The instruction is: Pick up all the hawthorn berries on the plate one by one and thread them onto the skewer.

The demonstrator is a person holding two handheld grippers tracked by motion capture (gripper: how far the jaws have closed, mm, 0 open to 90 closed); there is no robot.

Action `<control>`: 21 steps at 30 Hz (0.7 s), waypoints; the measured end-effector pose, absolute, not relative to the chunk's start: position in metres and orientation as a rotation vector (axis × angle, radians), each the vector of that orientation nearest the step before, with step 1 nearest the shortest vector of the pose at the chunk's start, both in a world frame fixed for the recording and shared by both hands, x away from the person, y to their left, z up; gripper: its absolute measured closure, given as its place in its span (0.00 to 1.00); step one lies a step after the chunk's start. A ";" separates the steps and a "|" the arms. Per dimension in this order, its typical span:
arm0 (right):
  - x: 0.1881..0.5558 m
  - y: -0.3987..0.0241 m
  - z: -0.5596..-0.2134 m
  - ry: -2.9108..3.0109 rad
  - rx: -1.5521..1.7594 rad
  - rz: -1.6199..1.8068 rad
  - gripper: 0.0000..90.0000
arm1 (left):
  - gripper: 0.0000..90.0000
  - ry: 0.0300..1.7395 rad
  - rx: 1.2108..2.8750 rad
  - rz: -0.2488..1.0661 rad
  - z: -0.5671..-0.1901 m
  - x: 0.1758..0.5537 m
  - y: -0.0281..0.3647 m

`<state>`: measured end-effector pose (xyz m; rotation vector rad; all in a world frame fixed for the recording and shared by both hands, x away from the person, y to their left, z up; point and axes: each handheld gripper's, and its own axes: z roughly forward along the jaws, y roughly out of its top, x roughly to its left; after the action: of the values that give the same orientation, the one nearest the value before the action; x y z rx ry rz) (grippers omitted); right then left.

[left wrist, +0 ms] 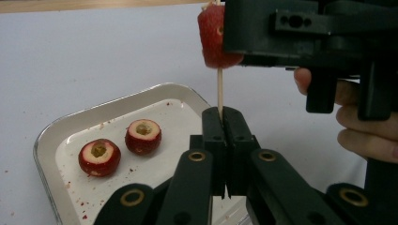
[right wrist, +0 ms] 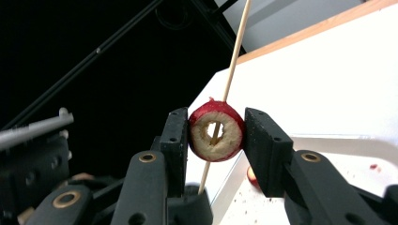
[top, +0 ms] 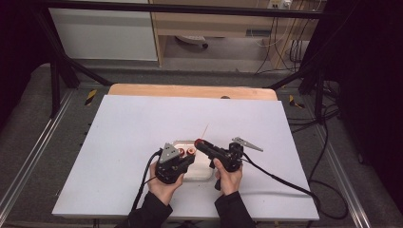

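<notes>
My left gripper [left wrist: 224, 112] is shut on the lower end of a thin wooden skewer [left wrist: 219, 91], holding it upright over a white tray [left wrist: 61, 129]. My right gripper [right wrist: 216, 133] is shut on a cored red fruit [right wrist: 216, 135], and the skewer [right wrist: 233, 61] runs through the fruit's hollow centre. That fruit [left wrist: 213, 35] sits high on the stick in the left gripper view. Two more cored red fruits [left wrist: 99, 157] [left wrist: 143, 136] lie on the tray. In the high view both grippers [top: 177, 161] [top: 202, 145] meet over the tray [top: 202, 172], and the skewer tip [top: 205, 129] points away.
The tray rests on a white sheet [top: 142, 123] that covers a wooden table [top: 190, 90]. Red crumbs dot the tray floor. Cables [top: 280, 178] trail from each gripper toward the table's near edge. Black frame posts stand at the back left and right.
</notes>
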<state>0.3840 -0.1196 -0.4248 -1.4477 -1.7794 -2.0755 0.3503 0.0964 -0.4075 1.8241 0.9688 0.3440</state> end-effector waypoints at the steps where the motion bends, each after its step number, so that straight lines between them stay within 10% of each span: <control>1: 0.383 -0.119 -0.425 -1.790 -1.448 -2.076 0.69 | 0.98 0.966 1.826 0.345 -0.408 0.350 0.096; 15: 0.377 -0.116 -0.431 -1.831 -1.436 -2.021 0.68 | 0.99 0.942 1.845 0.354 -0.410 0.352 0.097; 21: 0.376 -0.122 -0.423 -1.915 -1.435 -2.033 0.49 | 0.99 0.935 1.866 0.352 -0.412 0.349 0.108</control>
<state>0.3763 -0.1223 -0.4229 -1.4347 -1.9154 -2.0326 0.3493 0.1078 -0.4115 1.8665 0.9347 0.3516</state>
